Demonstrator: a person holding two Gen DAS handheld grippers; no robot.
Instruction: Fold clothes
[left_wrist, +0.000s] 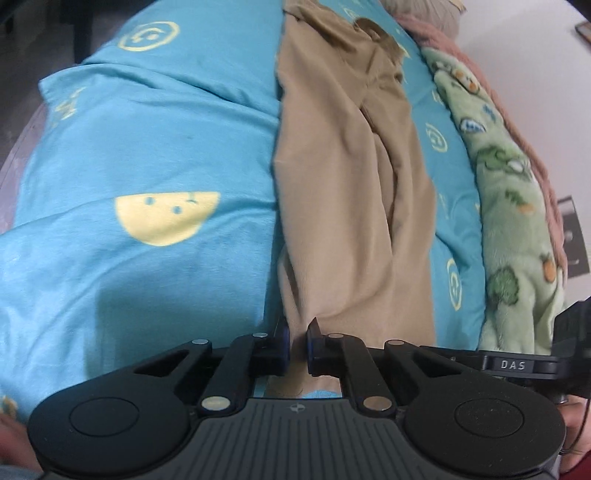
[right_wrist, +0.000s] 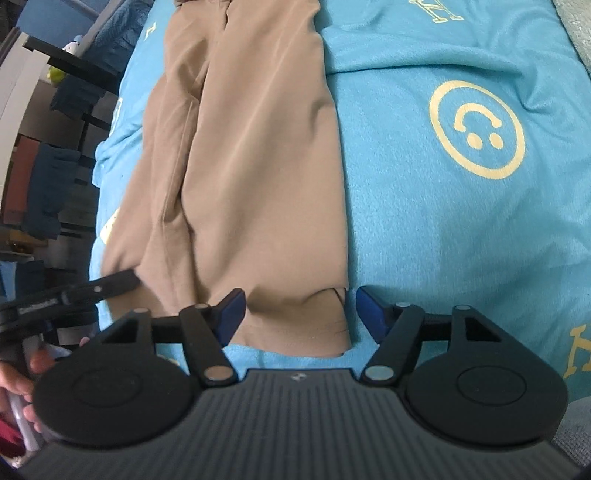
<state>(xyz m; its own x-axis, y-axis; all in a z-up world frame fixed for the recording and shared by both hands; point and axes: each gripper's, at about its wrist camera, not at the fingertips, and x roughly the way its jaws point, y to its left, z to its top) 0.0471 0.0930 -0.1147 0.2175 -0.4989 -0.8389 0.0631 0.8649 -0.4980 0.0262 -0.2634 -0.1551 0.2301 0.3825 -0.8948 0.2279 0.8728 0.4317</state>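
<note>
1. Nearest the lens, the left gripper has its jaws clenched on the near hem of the tan trousers.
2. Beside it, the right gripper holds its jaws released, straddling the same hem without pressing it.
3. Those trousers lie lengthwise along a bed, on a turquoise sheet printed with yellow smiley faces.
4. Along the sheet's far edge lies a green patterned blanket.

Left gripper angles downward with jaws nearly closed; right gripper angles downward, jaws apart.
</note>
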